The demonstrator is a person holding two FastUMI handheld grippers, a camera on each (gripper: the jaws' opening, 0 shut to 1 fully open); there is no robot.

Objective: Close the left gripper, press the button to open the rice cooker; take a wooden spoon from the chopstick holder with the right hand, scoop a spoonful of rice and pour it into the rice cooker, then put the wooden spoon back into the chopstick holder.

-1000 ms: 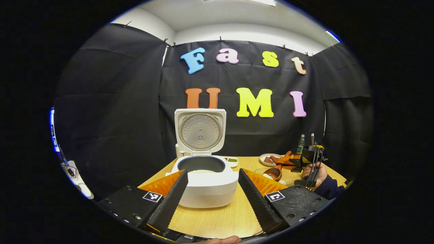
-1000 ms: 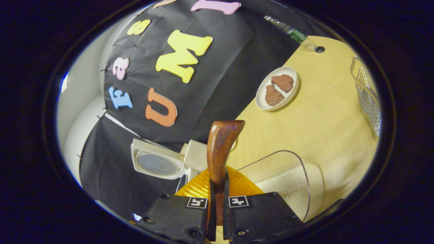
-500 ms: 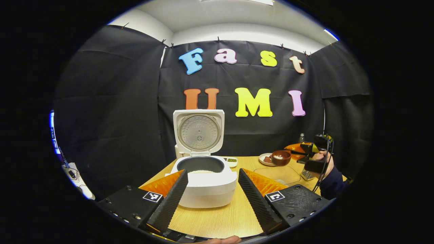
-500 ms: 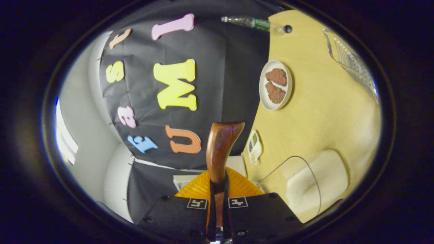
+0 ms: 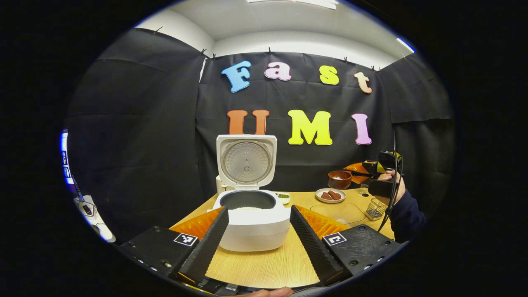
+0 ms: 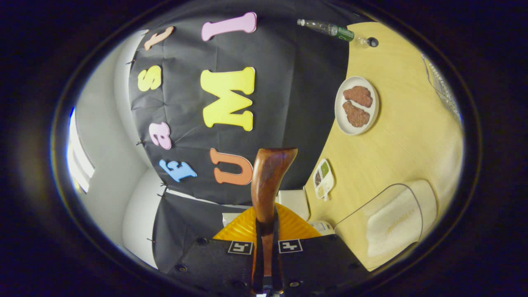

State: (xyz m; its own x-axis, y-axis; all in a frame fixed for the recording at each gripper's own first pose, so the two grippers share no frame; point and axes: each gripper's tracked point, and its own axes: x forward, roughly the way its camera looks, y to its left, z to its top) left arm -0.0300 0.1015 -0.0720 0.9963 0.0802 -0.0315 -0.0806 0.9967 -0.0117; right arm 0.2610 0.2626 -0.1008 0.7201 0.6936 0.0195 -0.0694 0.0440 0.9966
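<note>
My right gripper (image 6: 266, 247) clamps its jaws on the wooden spoon (image 6: 268, 181), bowl level above the counter (image 5: 264, 264). My left gripper (image 5: 258, 231) rests wide before the open rice cooker (image 5: 251, 218) — I should carry flat, tip late.

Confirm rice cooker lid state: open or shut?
Open. The lid stands upright behind the rice cooker, inner plate facing forward, pot exposed with white rice inside.
</note>
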